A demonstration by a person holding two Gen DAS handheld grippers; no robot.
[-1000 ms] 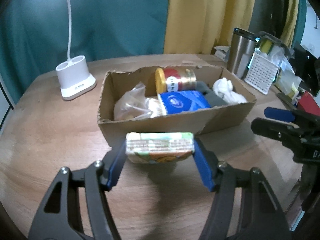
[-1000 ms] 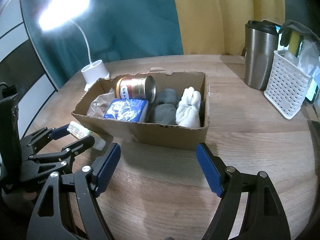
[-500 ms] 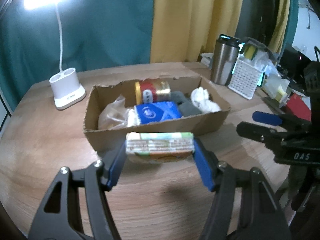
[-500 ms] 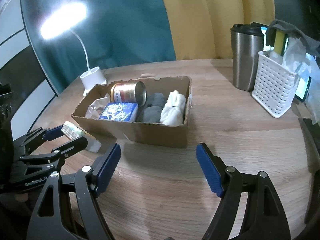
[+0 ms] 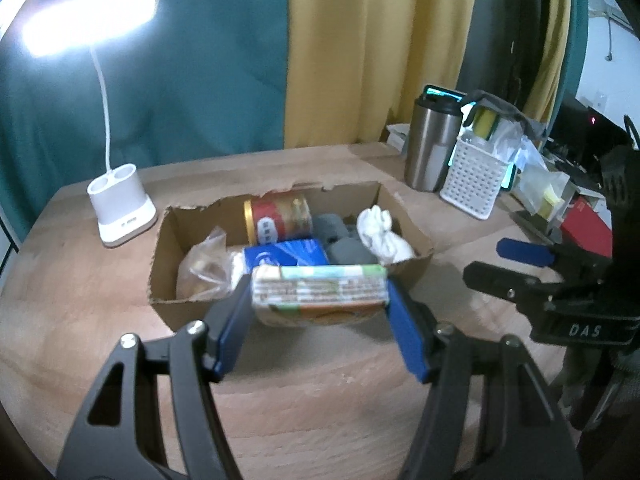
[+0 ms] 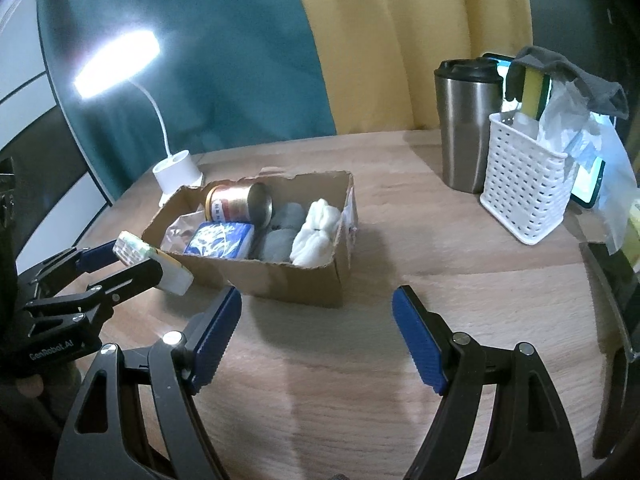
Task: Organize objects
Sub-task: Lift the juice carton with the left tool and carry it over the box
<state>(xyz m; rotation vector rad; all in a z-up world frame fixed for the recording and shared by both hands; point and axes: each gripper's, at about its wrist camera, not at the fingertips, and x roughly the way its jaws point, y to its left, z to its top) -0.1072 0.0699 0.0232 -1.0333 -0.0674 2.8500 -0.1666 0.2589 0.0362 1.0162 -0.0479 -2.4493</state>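
My left gripper (image 5: 320, 300) is shut on a small printed carton (image 5: 320, 286), held lengthwise in the air just in front of the cardboard box's (image 5: 412, 236) near wall. In the right wrist view the left gripper (image 6: 136, 258) holds that carton (image 6: 132, 248) left of the box (image 6: 304, 280). Inside lie a red and gold can (image 5: 278, 216), a blue packet (image 5: 286, 252), a clear bag (image 5: 202, 264), grey rolled socks (image 5: 346, 246) and a white cloth bundle (image 5: 384, 236). My right gripper (image 6: 318, 332) stands open and empty over bare table, in front of the box.
A white desk lamp base (image 5: 120, 208) stands left of the box, its head lit above. At the back right are a steel tumbler (image 6: 466, 128) and a white perforated basket (image 6: 524, 184) with a sponge and bags. More clutter lines the right table edge.
Both grippers have drawn back from the box and the left one has risen; the carton now overlaps the box's near wall in the left view. Both grips are unchanged.
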